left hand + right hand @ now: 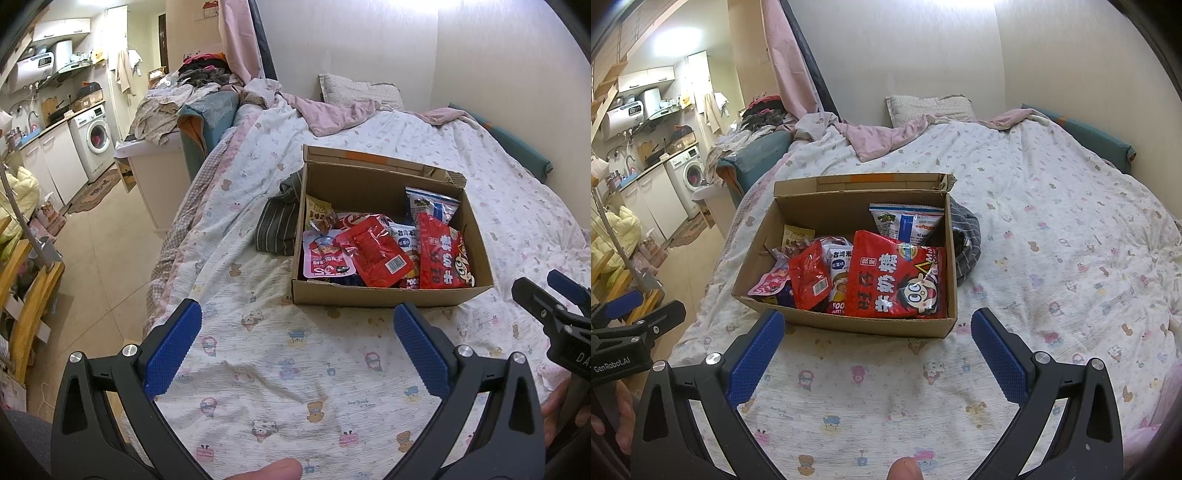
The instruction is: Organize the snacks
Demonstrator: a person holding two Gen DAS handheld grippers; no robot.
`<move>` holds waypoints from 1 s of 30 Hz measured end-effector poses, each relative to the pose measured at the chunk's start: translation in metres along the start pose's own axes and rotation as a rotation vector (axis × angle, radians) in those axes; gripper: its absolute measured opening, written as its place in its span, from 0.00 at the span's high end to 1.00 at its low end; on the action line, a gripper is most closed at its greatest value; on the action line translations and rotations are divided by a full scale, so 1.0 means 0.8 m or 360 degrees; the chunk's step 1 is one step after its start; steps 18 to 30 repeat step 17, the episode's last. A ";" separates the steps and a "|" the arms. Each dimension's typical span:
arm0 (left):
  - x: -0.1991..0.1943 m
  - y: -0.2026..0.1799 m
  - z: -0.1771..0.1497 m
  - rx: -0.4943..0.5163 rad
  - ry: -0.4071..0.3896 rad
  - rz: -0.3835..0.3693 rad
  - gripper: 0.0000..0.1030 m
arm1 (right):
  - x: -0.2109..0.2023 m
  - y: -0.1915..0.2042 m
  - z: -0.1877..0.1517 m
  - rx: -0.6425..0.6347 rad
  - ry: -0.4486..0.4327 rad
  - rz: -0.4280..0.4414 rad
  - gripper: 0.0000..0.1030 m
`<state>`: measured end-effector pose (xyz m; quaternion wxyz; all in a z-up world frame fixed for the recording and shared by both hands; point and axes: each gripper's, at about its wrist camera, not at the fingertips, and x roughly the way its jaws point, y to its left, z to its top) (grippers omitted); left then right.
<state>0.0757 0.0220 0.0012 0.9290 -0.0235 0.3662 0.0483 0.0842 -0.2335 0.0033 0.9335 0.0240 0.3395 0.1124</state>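
Note:
An open cardboard box (388, 293) (849, 325) sits on the bed, filled with several snack packets. A big red milk-candy bag (441, 254) (895, 278) leans at its right side. A smaller red packet (375, 251) (809, 277) lies in the middle and a pink pouch (325, 254) (770, 284) at the left. A blue-and-white bag (432, 203) (908, 221) stands at the back. My left gripper (297, 350) is open and empty, short of the box. My right gripper (877, 354) is also open and empty, just before the box's near wall.
A dark striped garment (279, 221) (964, 240) lies against the box's far side. The patterned bedsheet (280, 369) spreads all around. A pillow (929, 105) and pink blanket (882, 136) lie at the head. The bed's left edge drops to a tiled floor (99, 266).

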 end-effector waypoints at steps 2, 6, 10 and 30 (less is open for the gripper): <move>0.000 0.001 0.000 -0.0001 -0.0001 -0.0001 0.00 | 0.000 0.000 0.000 -0.0001 0.0000 -0.0001 0.00; 0.000 0.001 0.000 -0.0004 0.0000 0.0001 0.00 | 0.002 0.000 0.000 -0.0002 0.0002 0.0002 0.00; -0.001 0.002 -0.001 -0.0001 -0.0001 0.0003 0.00 | 0.002 0.001 -0.001 -0.0007 0.0002 0.0005 0.00; -0.002 0.006 -0.003 -0.0010 0.0000 -0.0016 0.00 | 0.003 0.002 -0.001 -0.0014 0.0001 0.0009 0.00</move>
